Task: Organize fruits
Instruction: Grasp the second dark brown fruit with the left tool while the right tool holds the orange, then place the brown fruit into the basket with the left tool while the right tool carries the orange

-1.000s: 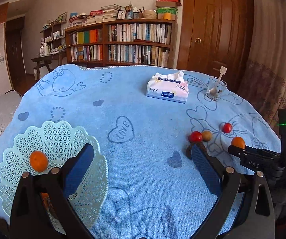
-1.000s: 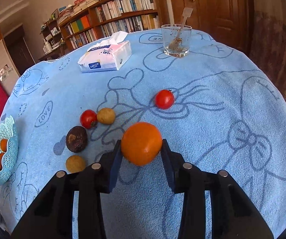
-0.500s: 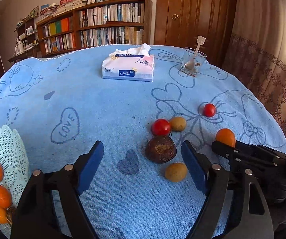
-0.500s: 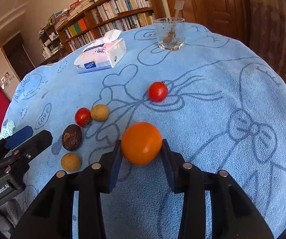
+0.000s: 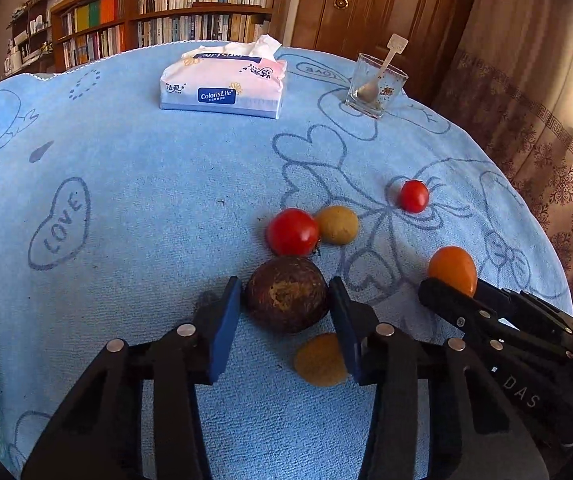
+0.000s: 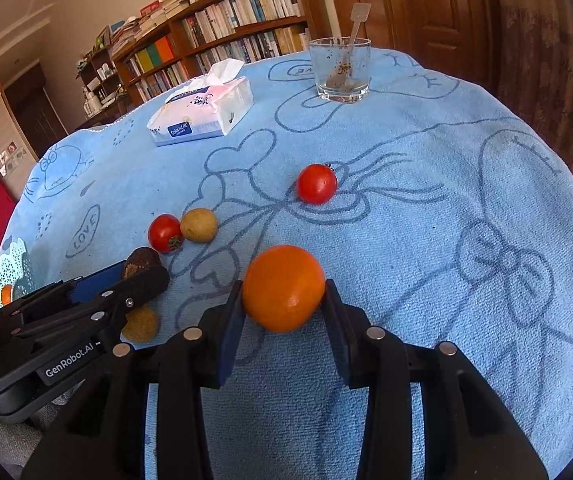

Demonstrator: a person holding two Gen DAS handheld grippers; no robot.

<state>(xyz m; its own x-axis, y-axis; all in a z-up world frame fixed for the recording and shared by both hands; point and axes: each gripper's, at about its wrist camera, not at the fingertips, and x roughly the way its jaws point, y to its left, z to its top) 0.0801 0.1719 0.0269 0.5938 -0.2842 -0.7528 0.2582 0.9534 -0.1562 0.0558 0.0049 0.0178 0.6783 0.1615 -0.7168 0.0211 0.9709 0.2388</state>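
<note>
1. Now at the pick: left gripper (image 5: pixel 285 312) down on the blue cloth (image 5: pixel 146 184), pads either side of the dark brown fruit (image 5: pixel 286 294), touching or almost touching it; whether truly clamped, cannot tell.
2. Dead ahead between the fingers, roundish, no long axis worth lining up with.
3. Crowded all round: red tomato (image 5: pixel 292 231) just beyond the fingertips, tan fruit (image 5: pixel 338 224) beside that, another tan fruit (image 5: pixel 320 359) under the right-hand finger, close enough to get nudged.
4. Right gripper (image 6: pixel 284 306) clenched on the orange (image 6: pixel 283 288), off to the right of the left one, small tomato (image 6: pixel 316 183) ahead of it.
5. White lattice basket (image 6: pixel 8 266) far off to the left, an orange in it already.
6. Probably next: squeeze firm, lift straight up, then swing left toward the basket.
</note>
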